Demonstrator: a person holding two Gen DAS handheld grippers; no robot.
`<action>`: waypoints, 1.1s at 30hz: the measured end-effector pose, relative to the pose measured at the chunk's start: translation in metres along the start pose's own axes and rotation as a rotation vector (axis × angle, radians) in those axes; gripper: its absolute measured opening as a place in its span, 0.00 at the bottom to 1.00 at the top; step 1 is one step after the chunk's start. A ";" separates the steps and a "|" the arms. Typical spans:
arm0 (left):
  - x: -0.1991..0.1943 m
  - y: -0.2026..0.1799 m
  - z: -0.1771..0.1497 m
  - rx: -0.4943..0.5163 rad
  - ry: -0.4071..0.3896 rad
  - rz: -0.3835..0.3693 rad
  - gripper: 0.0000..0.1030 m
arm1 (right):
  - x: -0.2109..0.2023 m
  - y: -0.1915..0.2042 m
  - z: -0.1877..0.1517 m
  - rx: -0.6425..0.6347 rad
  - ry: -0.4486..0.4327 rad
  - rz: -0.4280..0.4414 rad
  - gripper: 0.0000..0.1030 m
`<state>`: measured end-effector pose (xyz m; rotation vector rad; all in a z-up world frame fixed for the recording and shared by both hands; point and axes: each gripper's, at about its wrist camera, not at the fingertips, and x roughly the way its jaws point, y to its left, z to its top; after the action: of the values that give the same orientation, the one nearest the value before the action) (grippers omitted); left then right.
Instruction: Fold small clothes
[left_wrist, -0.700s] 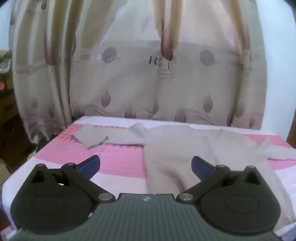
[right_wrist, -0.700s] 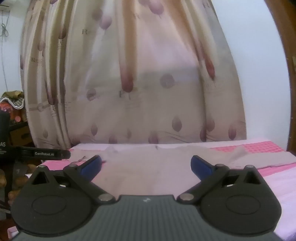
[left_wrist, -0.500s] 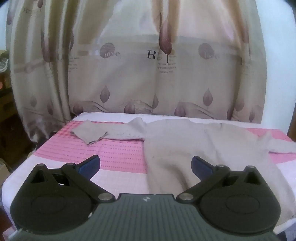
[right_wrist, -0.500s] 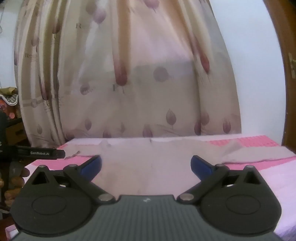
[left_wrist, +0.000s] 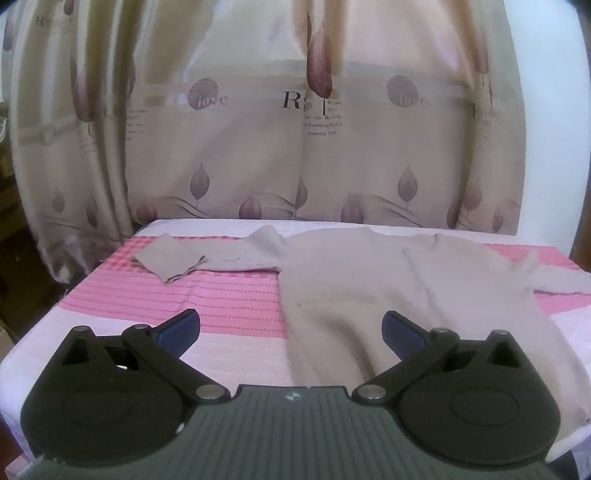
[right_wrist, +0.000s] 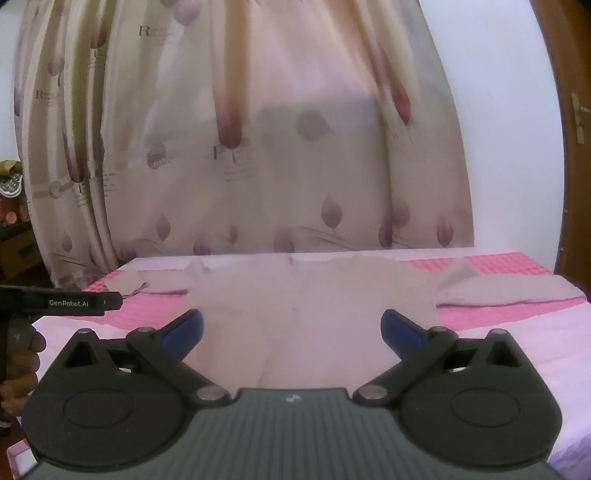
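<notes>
A small beige long-sleeved sweater lies flat on the pink and white cloth-covered table, sleeves spread left and right. Its left sleeve ends folded near the far left. My left gripper is open and empty, hovering above the near hem. In the right wrist view the sweater fills the middle, its right sleeve reaching right. My right gripper is open and empty above the near hem. The left gripper's body shows at the left edge.
A beige curtain with leaf print hangs right behind the table. A white wall and a brown door frame are at the right. Dark furniture with clutter stands at the left.
Both wrist views have tilted slightly, so the table and sweater sit a little lower and further off. Both grippers stay open. The sweater has not moved.
</notes>
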<state>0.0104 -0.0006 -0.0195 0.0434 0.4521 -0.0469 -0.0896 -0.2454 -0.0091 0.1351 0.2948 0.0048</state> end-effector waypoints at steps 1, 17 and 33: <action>0.001 0.000 0.000 0.000 0.002 0.002 1.00 | 0.001 -0.001 0.000 0.001 0.002 0.001 1.00; 0.007 -0.002 0.000 0.028 0.007 0.006 1.00 | 0.006 -0.003 -0.003 0.014 0.022 0.007 1.00; 0.011 -0.001 -0.002 0.035 0.010 0.010 1.00 | 0.010 -0.002 -0.002 0.011 0.031 0.011 1.00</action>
<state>0.0189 -0.0019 -0.0262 0.0807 0.4614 -0.0449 -0.0802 -0.2468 -0.0139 0.1476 0.3249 0.0165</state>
